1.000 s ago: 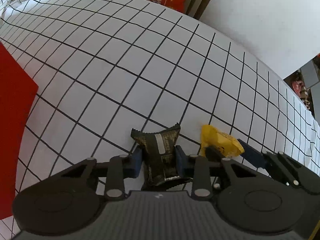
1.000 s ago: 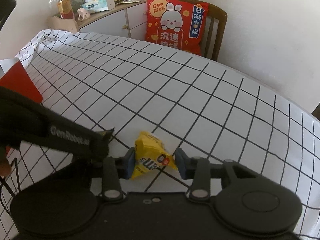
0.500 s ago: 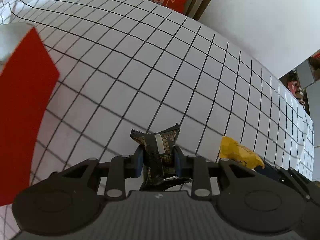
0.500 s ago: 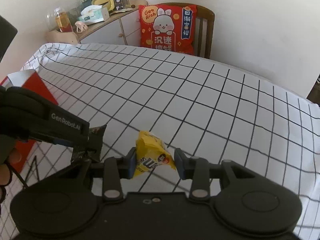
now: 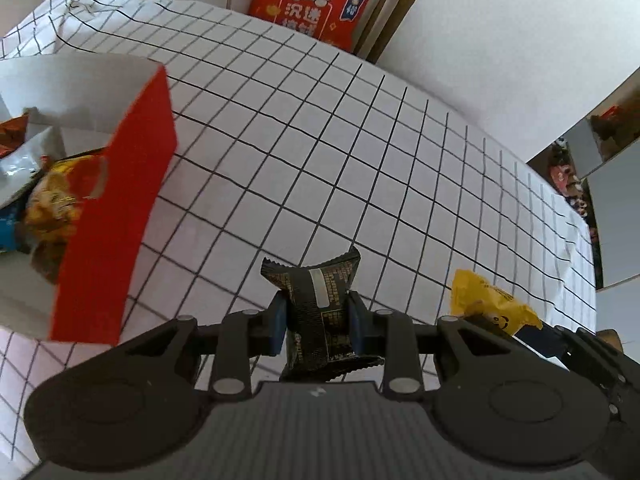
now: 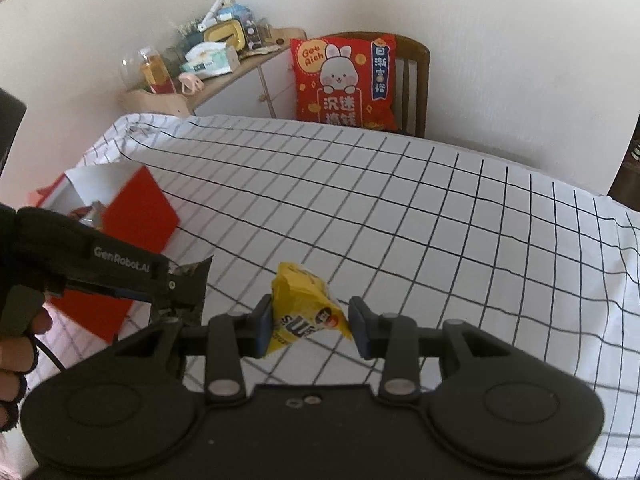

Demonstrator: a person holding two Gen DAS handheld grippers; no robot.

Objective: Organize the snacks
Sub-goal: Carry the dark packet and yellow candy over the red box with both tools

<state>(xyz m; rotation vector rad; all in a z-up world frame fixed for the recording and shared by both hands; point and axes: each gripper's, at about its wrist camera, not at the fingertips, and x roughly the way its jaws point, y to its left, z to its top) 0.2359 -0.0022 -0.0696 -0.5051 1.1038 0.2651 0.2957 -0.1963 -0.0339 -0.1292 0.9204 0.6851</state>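
Both claws are up off the table now, my left claw [image 5: 316,316] clamped on the black bar [image 5: 320,312], my right claw [image 6: 310,326] clamped on the yellow pack [image 6: 306,308], and the red box [image 5: 116,216] has swung into view on the left, so drop-off looks next

White walls [image 6: 500,40], wooden chair [image 6: 416,68], cluttered sideboard [image 6: 248,76], checked tablecloth [image 6: 440,208]

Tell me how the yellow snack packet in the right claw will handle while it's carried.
The yellow packet looks crinkled and puffy, so it is probably light and floppy. The right claw pinches only its lower part, so the top may sag or twist. Its glossy film could slip under a loose grip.
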